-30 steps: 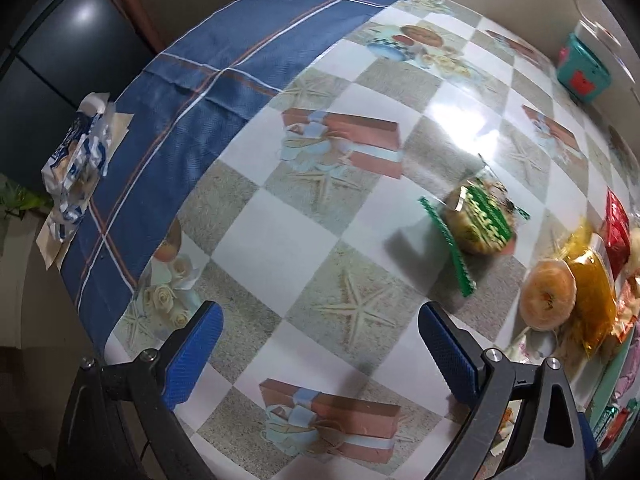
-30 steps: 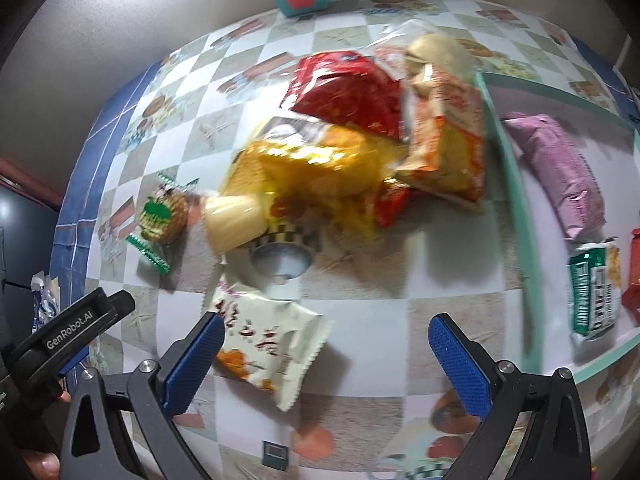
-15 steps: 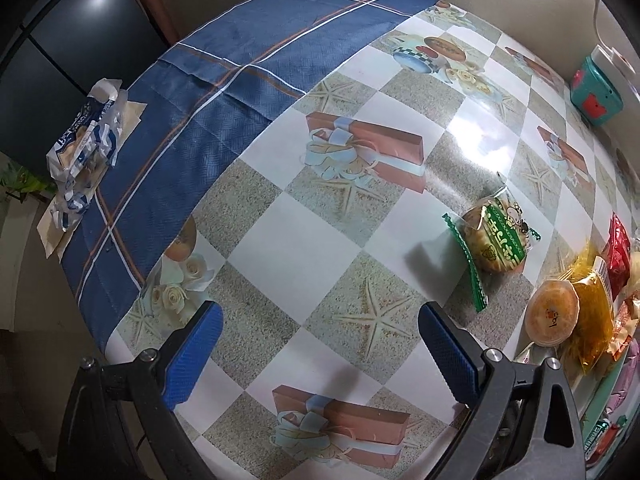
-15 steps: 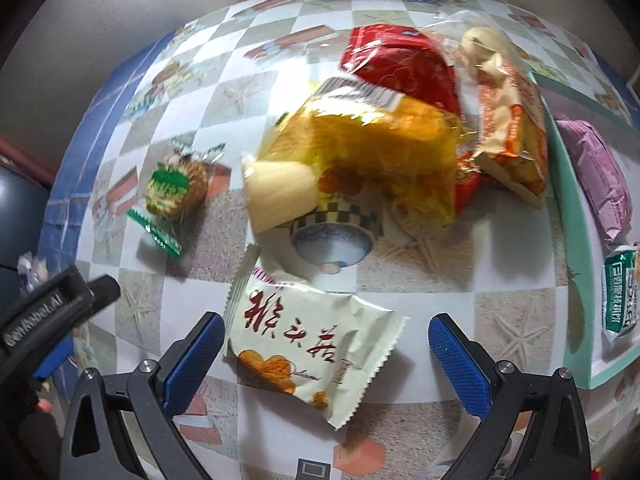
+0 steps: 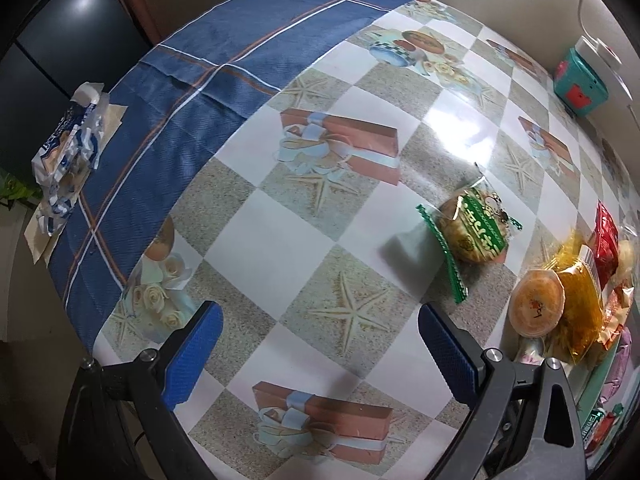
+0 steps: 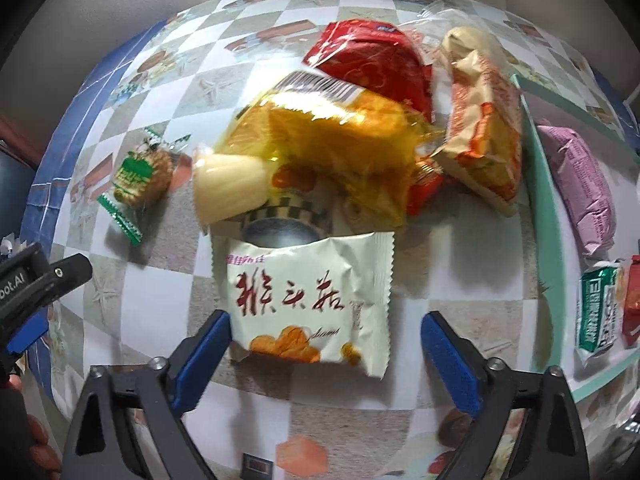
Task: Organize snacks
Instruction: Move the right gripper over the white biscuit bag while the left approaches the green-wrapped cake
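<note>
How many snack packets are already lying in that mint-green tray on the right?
3 visible: a pink packet at the far end of the tray, a green-and-white packet nearer, and a red one cut off by the frame edge. More may be hidden.

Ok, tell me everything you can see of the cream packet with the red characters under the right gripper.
The cream packet is a glossy plastic pillow pack with serrated side edges, red characters across the middle and orange biscuits pictured at the bottom. It looks sealed and lies flat on the checked tablecloth. Its lower part sits between the blue pads of the right gripper; the left pad looks at its edge.
</note>
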`<state>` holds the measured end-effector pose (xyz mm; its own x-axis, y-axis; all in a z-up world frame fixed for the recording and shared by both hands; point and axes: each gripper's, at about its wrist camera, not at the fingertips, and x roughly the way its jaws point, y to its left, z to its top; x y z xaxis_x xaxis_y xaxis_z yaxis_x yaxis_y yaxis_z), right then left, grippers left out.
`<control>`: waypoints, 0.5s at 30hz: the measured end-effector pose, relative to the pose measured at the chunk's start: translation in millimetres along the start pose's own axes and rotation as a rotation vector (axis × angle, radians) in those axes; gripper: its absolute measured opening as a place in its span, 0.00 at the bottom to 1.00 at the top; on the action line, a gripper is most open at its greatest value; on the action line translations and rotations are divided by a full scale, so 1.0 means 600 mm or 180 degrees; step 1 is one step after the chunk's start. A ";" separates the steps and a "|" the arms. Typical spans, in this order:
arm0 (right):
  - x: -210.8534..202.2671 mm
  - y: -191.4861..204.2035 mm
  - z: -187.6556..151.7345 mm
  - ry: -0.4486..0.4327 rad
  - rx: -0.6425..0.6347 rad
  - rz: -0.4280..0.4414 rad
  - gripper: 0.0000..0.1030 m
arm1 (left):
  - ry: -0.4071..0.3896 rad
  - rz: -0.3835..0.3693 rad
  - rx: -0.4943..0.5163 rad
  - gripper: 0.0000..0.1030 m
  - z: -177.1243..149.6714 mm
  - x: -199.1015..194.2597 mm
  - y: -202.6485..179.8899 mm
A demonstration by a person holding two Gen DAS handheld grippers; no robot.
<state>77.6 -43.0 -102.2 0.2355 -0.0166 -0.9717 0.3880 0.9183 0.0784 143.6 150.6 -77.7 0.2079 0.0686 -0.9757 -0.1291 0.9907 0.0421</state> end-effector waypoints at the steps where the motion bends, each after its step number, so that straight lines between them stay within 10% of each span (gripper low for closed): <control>1: -0.002 -0.003 0.000 -0.0010 -0.0011 0.0005 0.86 | 0.0009 -0.0024 0.0004 0.95 0.000 0.000 -0.002; 15: -0.012 -0.038 0.024 -0.0054 0.0022 0.0118 0.68 | 0.0028 -0.0388 0.0191 0.95 0.018 -0.009 -0.063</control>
<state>79.8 -69.2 -94.0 0.2649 0.0108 -0.9642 0.3848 0.9157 0.1159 157.7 114.3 -71.8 0.2101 -0.0536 -0.9762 -0.0450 0.9969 -0.0644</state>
